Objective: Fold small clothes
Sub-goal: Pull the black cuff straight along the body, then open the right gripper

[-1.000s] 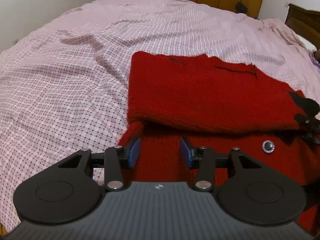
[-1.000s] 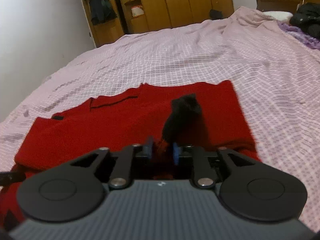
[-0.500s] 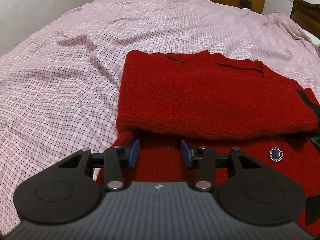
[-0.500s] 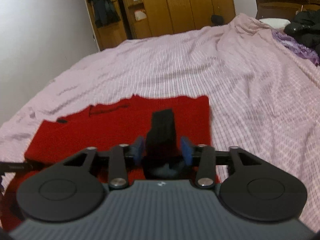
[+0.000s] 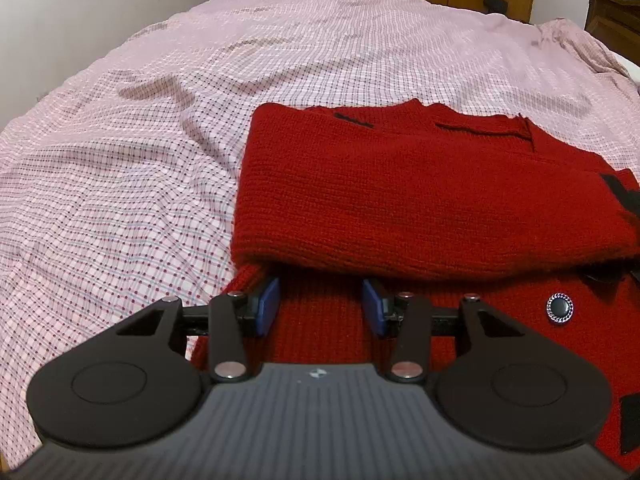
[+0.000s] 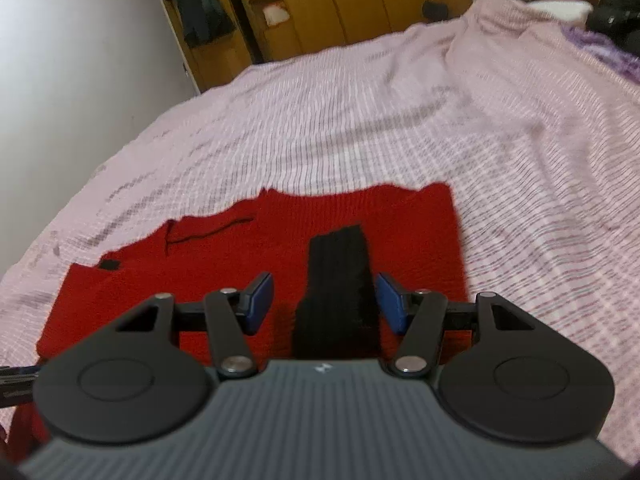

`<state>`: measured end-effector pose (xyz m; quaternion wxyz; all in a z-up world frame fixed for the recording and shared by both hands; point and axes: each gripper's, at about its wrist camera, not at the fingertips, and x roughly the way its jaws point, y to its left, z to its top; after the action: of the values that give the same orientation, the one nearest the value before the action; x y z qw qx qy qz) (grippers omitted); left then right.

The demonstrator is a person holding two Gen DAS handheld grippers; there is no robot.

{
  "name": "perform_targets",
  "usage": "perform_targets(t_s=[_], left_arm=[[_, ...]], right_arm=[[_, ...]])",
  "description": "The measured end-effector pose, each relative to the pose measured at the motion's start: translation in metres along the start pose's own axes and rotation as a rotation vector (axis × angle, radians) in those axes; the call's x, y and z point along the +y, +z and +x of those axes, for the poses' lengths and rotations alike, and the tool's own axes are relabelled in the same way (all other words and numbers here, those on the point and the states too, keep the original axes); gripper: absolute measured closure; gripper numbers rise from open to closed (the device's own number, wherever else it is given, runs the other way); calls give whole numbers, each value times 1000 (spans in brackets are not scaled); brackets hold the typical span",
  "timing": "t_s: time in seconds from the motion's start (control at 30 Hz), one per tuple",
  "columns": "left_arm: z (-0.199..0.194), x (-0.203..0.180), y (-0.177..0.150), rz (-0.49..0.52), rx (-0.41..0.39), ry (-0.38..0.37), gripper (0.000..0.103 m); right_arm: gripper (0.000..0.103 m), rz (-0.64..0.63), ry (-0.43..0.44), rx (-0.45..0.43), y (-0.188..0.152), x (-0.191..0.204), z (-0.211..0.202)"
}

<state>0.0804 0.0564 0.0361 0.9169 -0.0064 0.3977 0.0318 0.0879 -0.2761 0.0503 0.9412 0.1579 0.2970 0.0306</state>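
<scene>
Left wrist view: red knitted sweater lies folded on the checked bedsheet, occupying 12 to 3 o'clock of the left gripper. Its jaws stand partly apart, nothing between the pads. Right wrist view: right gripper jaws apart, black cuff between them, ungripped.

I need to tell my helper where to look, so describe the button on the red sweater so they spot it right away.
On the pink checked bedspread lies a folded red sweater. Look at the lower layer sticking out under the fold, just right of the left gripper. The button is the only small round thing there: dark with a pale beaded rim, unlike the flat black patches nearby.
</scene>
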Motion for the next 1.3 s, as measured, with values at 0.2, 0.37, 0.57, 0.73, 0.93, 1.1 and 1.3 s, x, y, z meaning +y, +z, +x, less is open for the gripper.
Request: perform_targets(t_s=[0.2,0.37,0.57,0.73,0.93,1.1,1.3], left_arm=[[0,0,0,2,-2,2,51],[0,2,1,-5,-5,-1,51],[2,1,5,-7,-18,-3,51],[6,1,11,-12,-26,-6,51],[11,1,13,-17,-36,-20,51],[17,-5,15,9,-33,-26,51],[21,-3,16,16,-29,-39,51]], right_arm=[[32,16,54,21,-5,-1,14],[32,43,77,14,-5,-4,14],[49,37,85,13,-4,0,16],[88,30,141,29,2,7,17],[89,0,135,-167,26,14,-18],[89,16,69,-77,24,-1,8],[88,26,26,-9,-5,-14,34]])
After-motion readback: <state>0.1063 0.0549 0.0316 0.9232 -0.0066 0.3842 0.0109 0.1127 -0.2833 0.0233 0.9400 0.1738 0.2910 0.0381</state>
